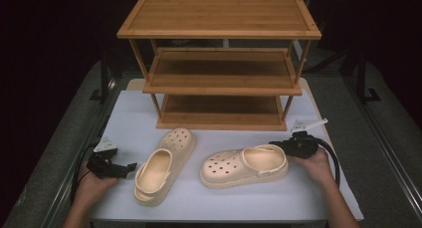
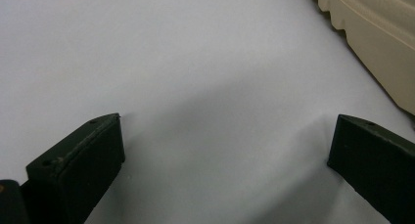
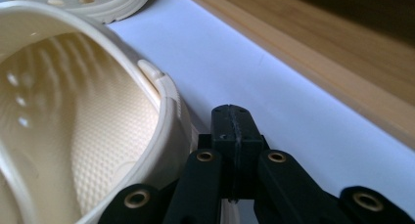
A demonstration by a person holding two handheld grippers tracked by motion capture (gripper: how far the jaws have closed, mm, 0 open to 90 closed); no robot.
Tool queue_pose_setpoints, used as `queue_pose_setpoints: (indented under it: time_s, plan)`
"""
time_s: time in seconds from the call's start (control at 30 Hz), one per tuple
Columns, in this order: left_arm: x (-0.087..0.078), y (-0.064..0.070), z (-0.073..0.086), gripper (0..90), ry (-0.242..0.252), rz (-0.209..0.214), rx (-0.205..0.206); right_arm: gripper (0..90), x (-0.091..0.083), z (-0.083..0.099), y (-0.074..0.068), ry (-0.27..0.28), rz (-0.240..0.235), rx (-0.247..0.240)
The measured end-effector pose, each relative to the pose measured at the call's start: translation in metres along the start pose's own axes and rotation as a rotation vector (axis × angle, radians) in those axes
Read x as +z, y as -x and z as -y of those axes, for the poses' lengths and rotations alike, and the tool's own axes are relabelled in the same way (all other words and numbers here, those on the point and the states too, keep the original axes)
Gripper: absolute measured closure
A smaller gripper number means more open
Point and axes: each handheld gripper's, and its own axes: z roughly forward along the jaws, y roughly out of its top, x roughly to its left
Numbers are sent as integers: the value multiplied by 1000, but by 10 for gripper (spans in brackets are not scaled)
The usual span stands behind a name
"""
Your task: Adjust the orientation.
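Clogs on tabletop (image 1: 124,118) before rack (image 1: 219,63): right clog (image 1: 244,166), left clog (image 1: 161,166). My right gripper (image 3: 230,136) jaws pressed together beside heel rim, gripping nothing; left gripper (image 2: 225,150) jaws wide. Should spread right jaws, pinch heel rim firmly.

Clog (image 2: 377,38) mostly cropped, maybe sole.

A three-tier wooden rack (image 1: 221,63) stands on the white table (image 1: 129,113).

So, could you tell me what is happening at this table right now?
A person holds a gripper in each hand at a white table with a wooden shoe rack. The right gripper, jaws together, sits at the heel rim of the right clog. The left gripper is open beside the left clog.
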Motion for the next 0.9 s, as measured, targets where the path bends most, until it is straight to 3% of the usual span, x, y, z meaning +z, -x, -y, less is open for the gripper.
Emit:
queue_pose_setpoints:
  time_s: [0.37,0.63,0.8,0.9]
  plan:
    - [0,0,0,0,-3,-1,4,900,-14,15,-17,-3,-6,-6]
    - [0,0,0,0,0,-2,1,900,-26,24,-40,-32,-19,-35]
    - [0,0,0,0,0,-2,3,900,-33,31,-62,-51,-20,-71]
    - [0,0,0,0,0,-3,2,900,-35,34,-68,-41,-23,-76]
